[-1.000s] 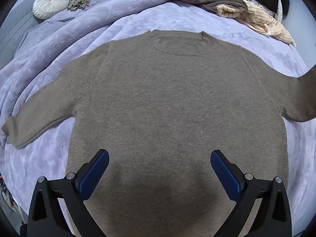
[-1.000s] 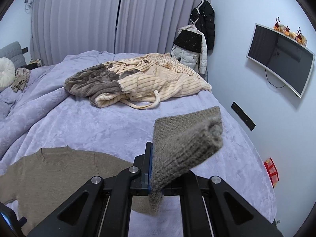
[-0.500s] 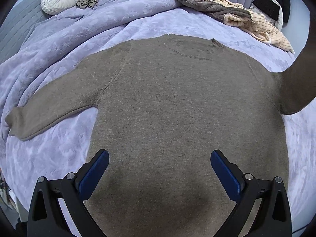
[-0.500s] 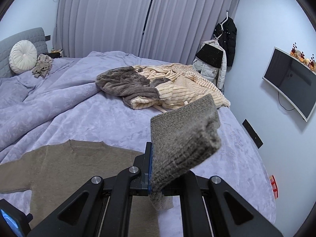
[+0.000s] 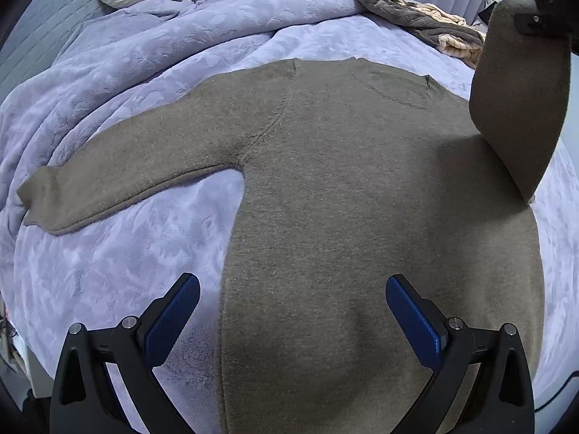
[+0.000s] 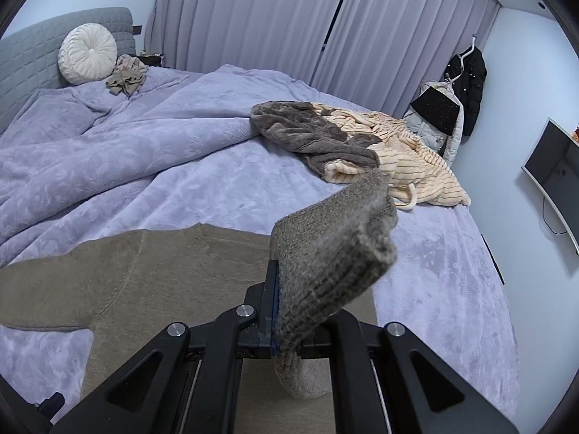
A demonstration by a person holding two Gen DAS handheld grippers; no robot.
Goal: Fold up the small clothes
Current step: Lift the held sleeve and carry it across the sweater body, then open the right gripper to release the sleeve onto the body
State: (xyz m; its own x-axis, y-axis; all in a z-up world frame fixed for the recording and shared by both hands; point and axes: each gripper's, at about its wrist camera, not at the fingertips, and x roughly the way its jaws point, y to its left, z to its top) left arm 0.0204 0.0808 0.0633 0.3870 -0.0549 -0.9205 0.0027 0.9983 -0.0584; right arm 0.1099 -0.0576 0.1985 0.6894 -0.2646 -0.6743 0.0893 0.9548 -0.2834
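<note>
- left wrist view: the left gripper point(image 5: 293, 311) hangs wide, nothing between its pads, over the lower body of the brown sweater point(image 5: 362, 217), which lies flat on the lavender bedspread point(image 5: 108, 271)
- ahead and to its left one sleeve point(image 5: 119, 177) lies spread out; ahead to its right the other sleeve point(image 5: 521, 108) is lifted off the bed, pinched at the top edge by the right gripper point(image 5: 535, 21)
- to fold well, i judge the lifted sleeve should be carried across the chest and laid flat without dragging the body; the free claw could pin the hem
- right wrist view: the right gripper point(image 6: 277, 311) is clamped narrow on the sleeve cuff point(image 6: 333, 253), which juts forward past the pads
- below and left of it lies the sweater body point(image 6: 163, 271)
- far ahead sit a grey and cream striped fleece heap point(image 6: 362, 148), a round white cushion point(image 6: 88, 58) and a small crumpled garment point(image 6: 126, 77), all well apart and not in the way
</note>
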